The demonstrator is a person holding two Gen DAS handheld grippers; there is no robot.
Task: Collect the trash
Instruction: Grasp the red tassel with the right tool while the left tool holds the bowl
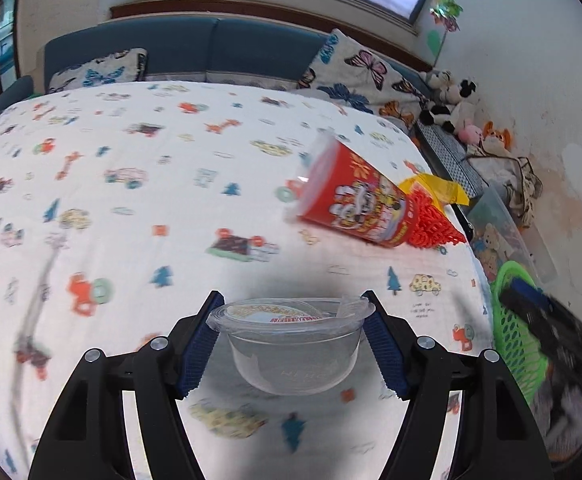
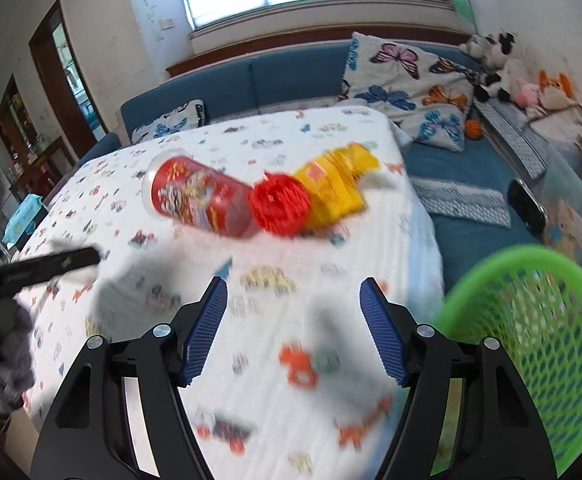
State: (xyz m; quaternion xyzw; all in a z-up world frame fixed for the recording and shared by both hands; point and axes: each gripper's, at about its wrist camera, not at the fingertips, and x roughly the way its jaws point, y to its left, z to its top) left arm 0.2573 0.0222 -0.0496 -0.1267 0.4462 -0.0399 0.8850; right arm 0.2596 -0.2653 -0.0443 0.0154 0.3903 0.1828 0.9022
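Left wrist view shows the left gripper (image 1: 291, 344) clamped on a clear plastic cup (image 1: 293, 354), its blue pads pressed against the rim on both sides, with the cup held just above the patterned sheet (image 1: 139, 208). A foil lid lies peeled back inside its mouth; otherwise the cup looks empty. My reading is that this piece of trash is picked up and is on its way to the green basket (image 2: 531, 344), which sits off the right edge of the bed. The next move calls for carrying the cup over the basket's rim before letting go, so it drops inside rather than on the floor. Blur hides the basket's contents; I cannot tell whether anything is in it. In the right wrist view the right gripper (image 2: 293, 330) has its jaws apart with nothing between them, above the sheet beside the basket. Further up the bed more trash waits: a red tub (image 2: 199, 200) on its side, a red mesh piece (image 2: 281, 204) touching it, and a yellow wrapper (image 2: 335, 188) next to that.
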